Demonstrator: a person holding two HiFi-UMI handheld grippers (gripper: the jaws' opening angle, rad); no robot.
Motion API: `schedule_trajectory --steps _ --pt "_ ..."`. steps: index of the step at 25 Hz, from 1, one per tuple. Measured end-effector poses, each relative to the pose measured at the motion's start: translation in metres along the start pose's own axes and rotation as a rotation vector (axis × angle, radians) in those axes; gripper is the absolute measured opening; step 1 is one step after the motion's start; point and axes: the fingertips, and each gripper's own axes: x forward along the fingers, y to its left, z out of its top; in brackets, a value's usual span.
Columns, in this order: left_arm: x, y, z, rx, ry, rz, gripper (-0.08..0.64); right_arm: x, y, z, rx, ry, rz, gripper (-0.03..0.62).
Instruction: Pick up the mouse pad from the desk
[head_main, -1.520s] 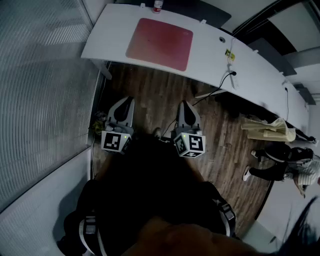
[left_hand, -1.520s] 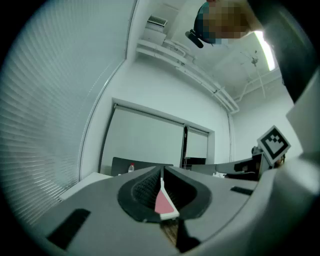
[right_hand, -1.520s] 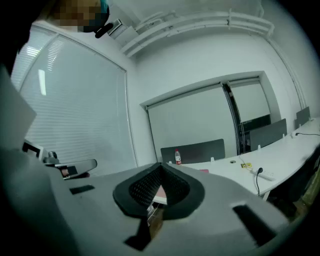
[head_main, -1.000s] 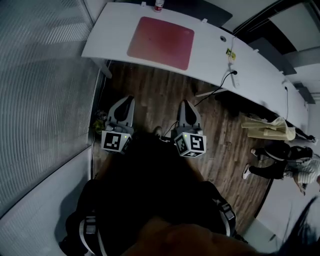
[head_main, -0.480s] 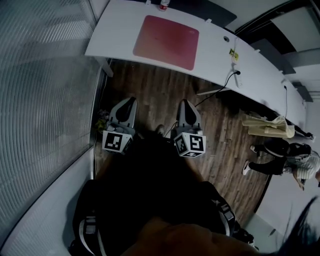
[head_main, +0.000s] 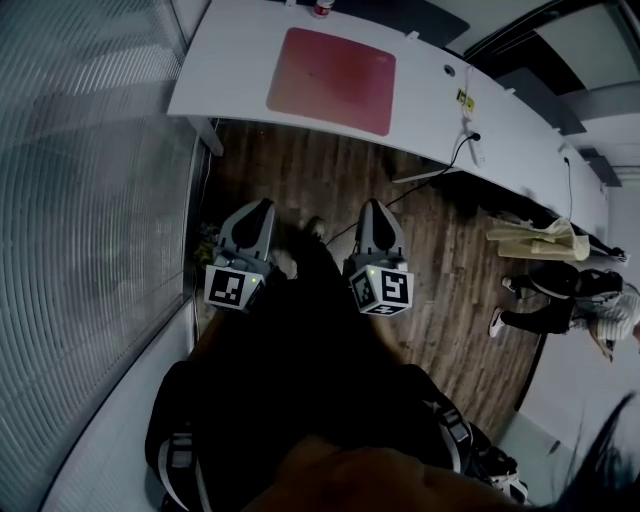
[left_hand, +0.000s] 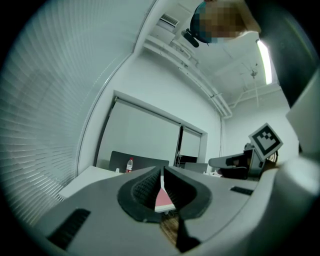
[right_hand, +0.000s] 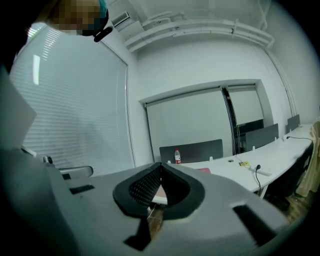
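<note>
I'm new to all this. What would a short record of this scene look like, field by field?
Mouse pad: red, flat on the white desk, untouched
Left hand-held gripper: shut, empty, over the wood floor, short of the desk
Right hand-held gripper: shut, empty, beside the left one
Bottle: at the desk's far edge, behind the pad

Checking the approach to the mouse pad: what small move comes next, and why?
Probably bring both forward to the desk: the left tongs and right tongs are shut and empty above the floor, short of the mouse pad.
</note>
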Motion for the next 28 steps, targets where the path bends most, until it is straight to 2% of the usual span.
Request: schedule_trajectory --steps 7,13,20,24,26,28 --pt "0.018 0.004 -0.003 -0.005 0.006 0.016 0.017 0.02 -0.007 -0.005 0.01 0.013 0.019 0.002" --pt "0.056 0.013 -0.007 0.0 0.013 0.037 0.017 0.06 -0.029 -0.005 0.01 0.016 0.038 0.002" --pt "0.137 0.031 -0.011 0.011 0.049 0.056 0.017 0.131 -0.079 0.004 0.052 0.014 0.049 0.002" --pt "0.191 0.034 -0.003 0.029 0.005 0.06 0.017 0.17 -0.113 0.018 0.053 0.006 0.043 0.002" --pt "0.216 0.032 -0.005 0.019 0.047 0.052 0.017 0.19 -0.131 0.021 0.043 0.015 0.041 0.002" --pt "0.241 0.031 -0.005 0.021 0.052 0.053 0.017 0.208 -0.149 0.021 0.025 0.035 0.036 0.002"
